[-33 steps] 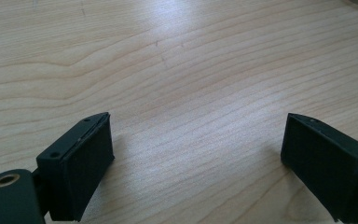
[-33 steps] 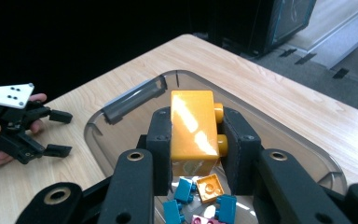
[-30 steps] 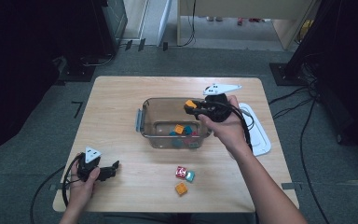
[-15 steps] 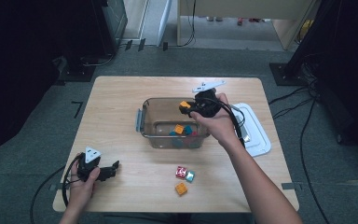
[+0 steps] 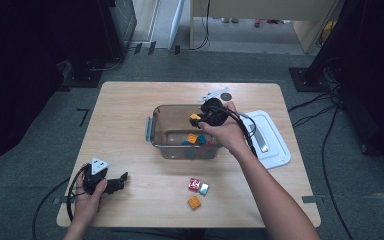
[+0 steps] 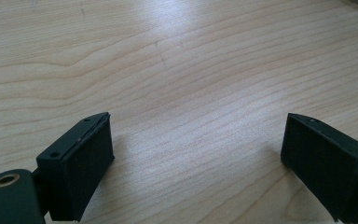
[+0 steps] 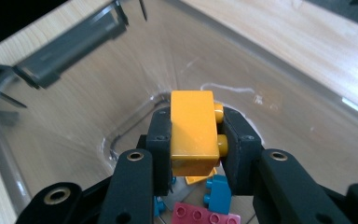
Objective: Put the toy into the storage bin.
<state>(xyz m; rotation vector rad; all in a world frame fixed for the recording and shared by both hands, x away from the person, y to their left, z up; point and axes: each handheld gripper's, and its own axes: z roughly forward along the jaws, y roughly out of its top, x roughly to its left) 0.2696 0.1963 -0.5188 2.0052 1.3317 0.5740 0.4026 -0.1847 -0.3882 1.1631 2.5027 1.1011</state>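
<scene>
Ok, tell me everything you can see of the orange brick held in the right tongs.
The orange brick is a small, glossy toy building block that looks like plastic, with round studs showing on one side. The right tongs are shut on it, one black pad against each side, the studs facing one pad. It hangs above the inside of the clear container, over the loose bricks on its floor, touching nothing but the pads.

Left tool (image 5: 123, 177): black, grey three-cornered top plate, trailing black cable. Right tool (image 7: 196, 140): black, brass-ringed pivot screws. Forearms bare.
</scene>
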